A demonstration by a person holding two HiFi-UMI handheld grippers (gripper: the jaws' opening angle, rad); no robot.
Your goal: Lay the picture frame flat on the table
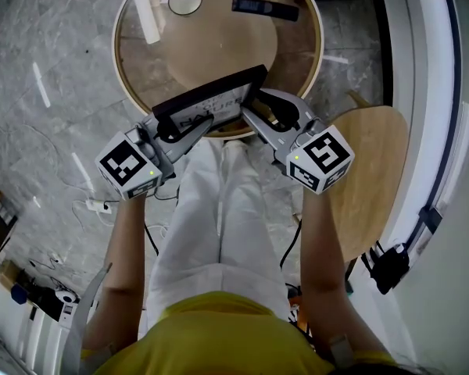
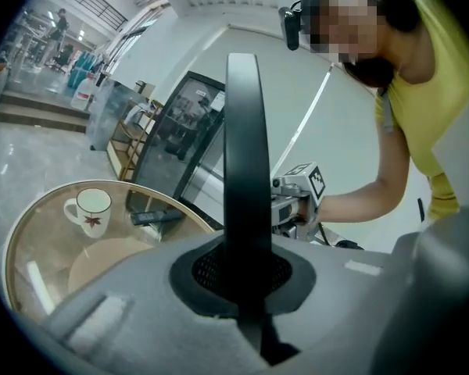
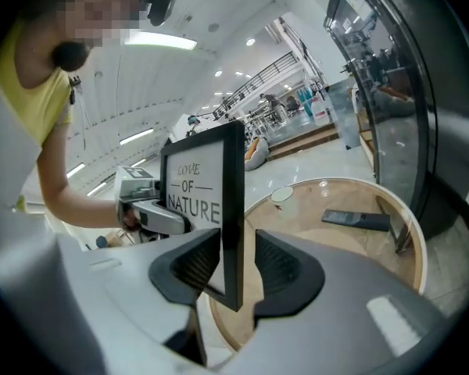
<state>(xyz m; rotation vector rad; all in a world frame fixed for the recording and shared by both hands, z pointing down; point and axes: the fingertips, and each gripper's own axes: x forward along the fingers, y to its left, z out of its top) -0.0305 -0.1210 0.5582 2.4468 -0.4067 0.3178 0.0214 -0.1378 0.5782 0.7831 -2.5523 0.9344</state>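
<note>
A black picture frame [image 1: 211, 100] with the print "LOVE OF NATURE" stands tilted over the near edge of the round glass table [image 1: 316, 45], its printed face toward me. My left gripper [image 1: 172, 127] is shut on the frame's left end. In the left gripper view the frame's black edge [image 2: 242, 147] rises straight out of the closed pads [image 2: 211, 276]. My right gripper [image 1: 262, 112] is at the frame's right end. Its jaws stand open around the frame [image 3: 203, 201], with a clear gap on the right side.
On the table's far side are a white mug [image 1: 185, 0] and a black remote [image 1: 264, 8]. A light wooden seat [image 1: 371, 178] stands to my right. My legs are under the table's near edge, and cables lie on the marble floor at left.
</note>
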